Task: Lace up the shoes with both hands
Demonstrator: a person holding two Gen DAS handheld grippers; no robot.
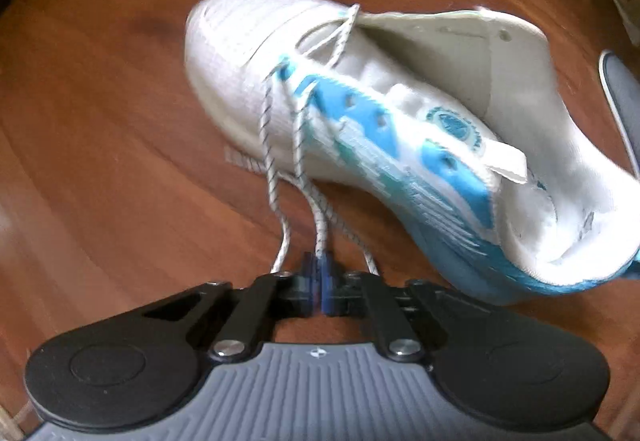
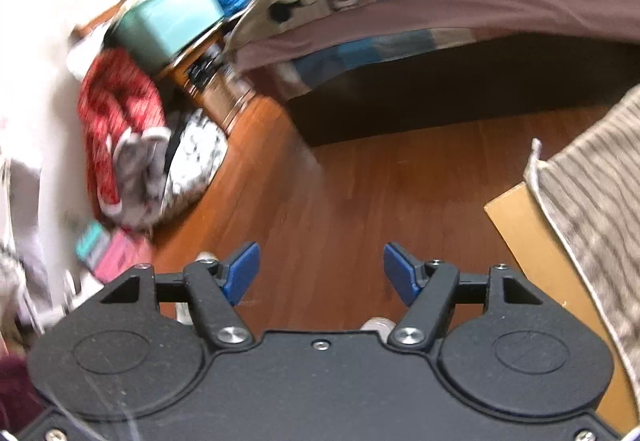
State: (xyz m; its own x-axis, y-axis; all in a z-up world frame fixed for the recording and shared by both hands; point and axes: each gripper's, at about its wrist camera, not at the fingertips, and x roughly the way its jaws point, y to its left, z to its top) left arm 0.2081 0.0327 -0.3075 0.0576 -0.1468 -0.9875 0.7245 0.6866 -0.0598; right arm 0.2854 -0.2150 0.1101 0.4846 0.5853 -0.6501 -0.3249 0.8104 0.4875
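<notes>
Left gripper point(image 1: 320, 273) pinching white speckled lace point(image 1: 298, 145) near white-and-blue sneaker point(image 1: 360, 121); right gripper point(image 2: 320, 273) spread, empty, over wooden floor point(image 2: 340, 193).

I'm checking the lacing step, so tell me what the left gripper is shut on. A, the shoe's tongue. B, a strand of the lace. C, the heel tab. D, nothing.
B: the left gripper is shut on one lace strand that runs from the shoe into its closed blue pads, while other strands pass outside them.
</notes>
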